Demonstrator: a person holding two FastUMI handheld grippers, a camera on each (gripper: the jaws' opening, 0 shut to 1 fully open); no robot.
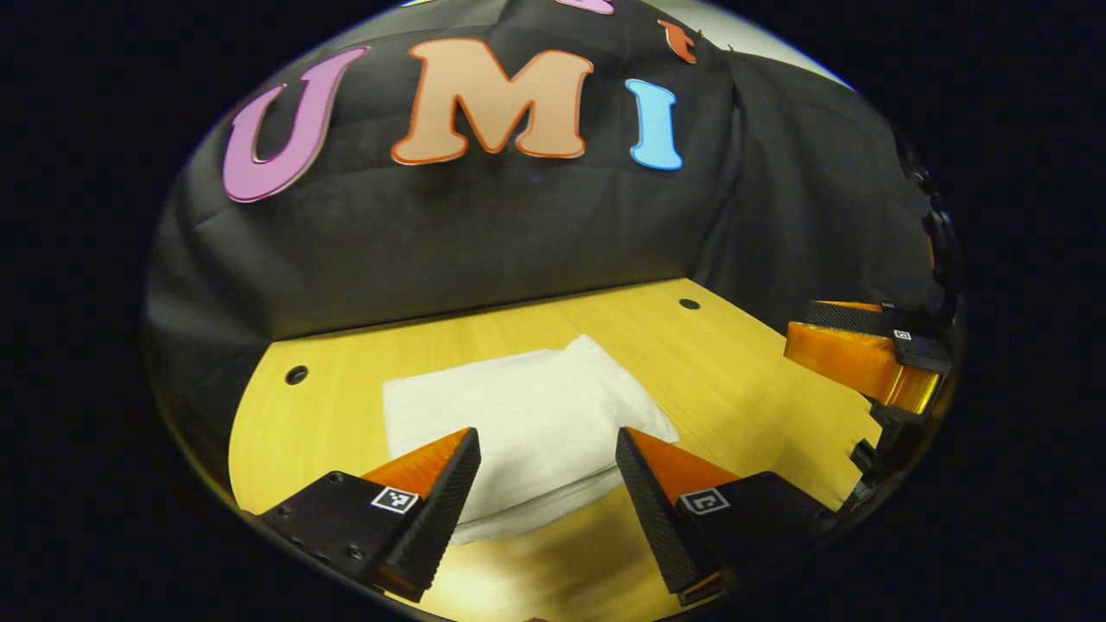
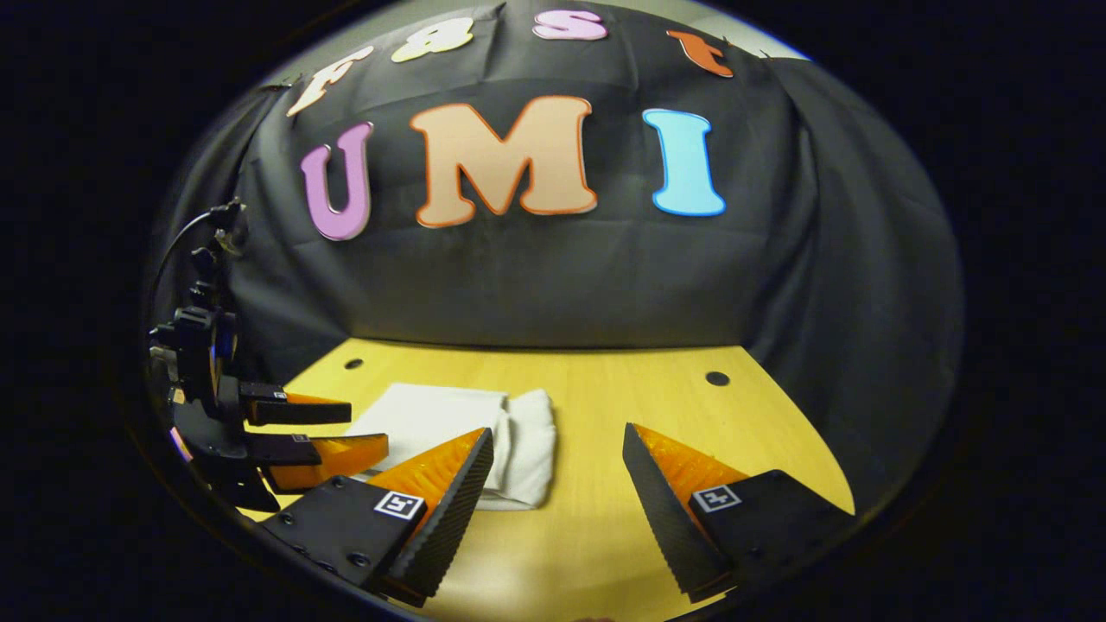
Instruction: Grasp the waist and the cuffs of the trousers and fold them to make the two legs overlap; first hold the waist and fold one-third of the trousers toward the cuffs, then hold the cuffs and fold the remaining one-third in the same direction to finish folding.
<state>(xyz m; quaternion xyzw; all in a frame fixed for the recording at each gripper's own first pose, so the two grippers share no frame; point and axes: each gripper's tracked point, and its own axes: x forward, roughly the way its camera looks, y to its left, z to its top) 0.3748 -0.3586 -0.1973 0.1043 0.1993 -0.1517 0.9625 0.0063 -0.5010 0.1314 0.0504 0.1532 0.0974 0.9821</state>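
Since the white cloth trousers [image 1: 527,423] already lie as a compact folded bundle at lower centre of the yellow wooden tabletop [image 1: 743,371], the folding looks finished. Left tool [image 1: 548,449] and right tool [image 2: 557,449] both stand apart, gripping nothing; next seems mere withdrawal. No legible brand or label; only small square markers on the tools.

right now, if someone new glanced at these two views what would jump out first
A pale folded bundle of trousers lies alone in the middle of the yellow wooden table. Both grippers hang open above it, holding nothing: the left gripper over the bundle, the right gripper beside it.
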